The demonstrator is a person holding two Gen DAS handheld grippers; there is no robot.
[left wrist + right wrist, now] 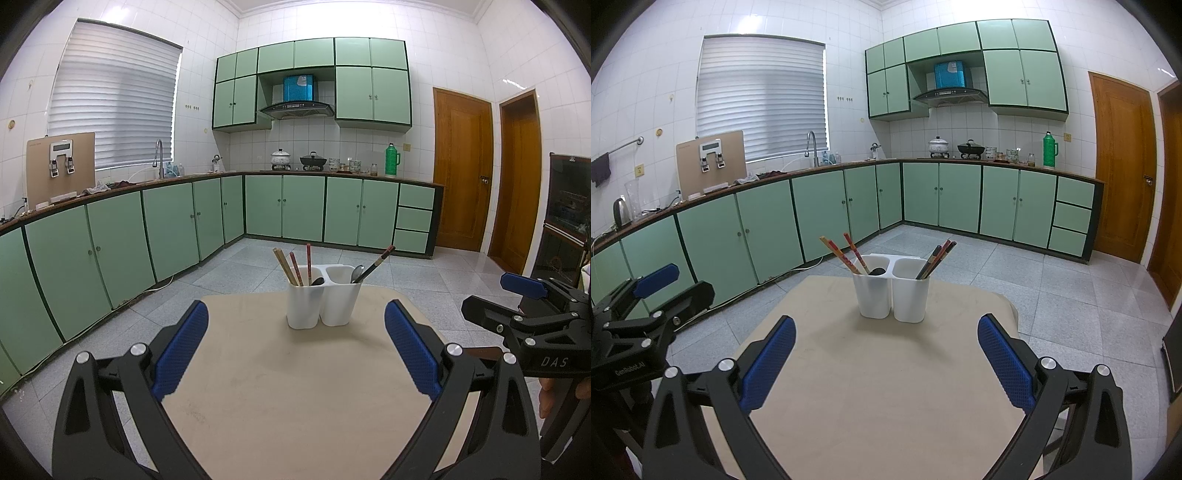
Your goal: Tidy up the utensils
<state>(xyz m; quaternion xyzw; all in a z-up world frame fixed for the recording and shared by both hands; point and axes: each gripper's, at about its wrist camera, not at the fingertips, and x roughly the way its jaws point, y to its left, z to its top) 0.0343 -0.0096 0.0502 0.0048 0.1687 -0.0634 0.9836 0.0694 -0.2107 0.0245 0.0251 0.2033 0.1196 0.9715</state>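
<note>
Utensils stand in a white 2-compartment holder near the far edge of a beige table. Seen from the left wrist, the left compartment holds 2 pale chopsticks, 2 red chopsticks and a dark spoon; the right compartment holds a metal spoon and dark chopsticks leaning to the right. The left gripper hovers over the table with its blue pads spread wide and nothing between them, well short of the holder. The right gripper shows at the right edge, beside the table, with part of a hand below it.

From the right wrist, the holder sits ahead and a little left of centre, with red-patterned chopsticks and the dark spoon in the left compartment and dark chopsticks in the right one. The right gripper is released too, its pads wide apart above bare tabletop. The left gripper appears at the left edge, off the table's side
</note>
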